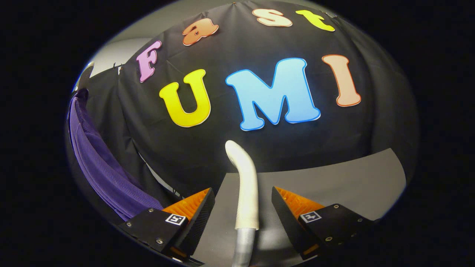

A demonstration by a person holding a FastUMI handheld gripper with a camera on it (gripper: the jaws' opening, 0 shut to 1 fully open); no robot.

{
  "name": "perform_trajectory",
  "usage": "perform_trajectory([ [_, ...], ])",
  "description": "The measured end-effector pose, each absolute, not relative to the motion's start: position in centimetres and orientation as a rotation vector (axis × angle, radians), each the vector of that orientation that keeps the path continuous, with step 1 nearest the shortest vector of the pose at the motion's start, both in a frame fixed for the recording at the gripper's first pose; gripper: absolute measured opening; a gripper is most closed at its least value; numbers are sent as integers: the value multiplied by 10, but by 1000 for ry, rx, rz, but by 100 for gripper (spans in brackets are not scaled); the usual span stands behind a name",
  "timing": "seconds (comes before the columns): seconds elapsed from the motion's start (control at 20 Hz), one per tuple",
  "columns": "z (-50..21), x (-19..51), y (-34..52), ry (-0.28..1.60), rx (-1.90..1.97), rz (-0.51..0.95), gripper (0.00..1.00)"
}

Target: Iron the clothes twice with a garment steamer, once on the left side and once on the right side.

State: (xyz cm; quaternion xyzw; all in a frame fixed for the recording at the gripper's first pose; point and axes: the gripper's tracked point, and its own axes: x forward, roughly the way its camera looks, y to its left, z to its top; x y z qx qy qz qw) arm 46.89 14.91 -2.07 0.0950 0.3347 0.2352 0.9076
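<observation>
Gripper [243, 200] open, fingers spread wide, touching nothing. Steamer handle [246, 185], white with a grey hose below, stands upright between the fingers, apart from both. Purple garment [100, 163] hangs off to the left, beyond the left finger. Grey table [334, 181] ahead.

The camera rode on the gripper [243, 207], looking forward along its spread fingers, close over a grey table [334, 181], facing the booth's black wall [241, 44].
</observation>
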Motion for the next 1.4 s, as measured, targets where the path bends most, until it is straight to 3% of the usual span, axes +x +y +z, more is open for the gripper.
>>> perform_trajectory([
  [0.25, -46, 474, 158, 830, 311, 511, 95],
  [0.45, -81, 469, 159, 949, 325, 527, 86],
  [0.65, -80, 467, 168, 979, 451, 542, 51],
  [0.8, -69, 465, 168, 918, 448, 562, 39],
  [1.4, 4, 317, 152, 504, 438, 537, 36],
])
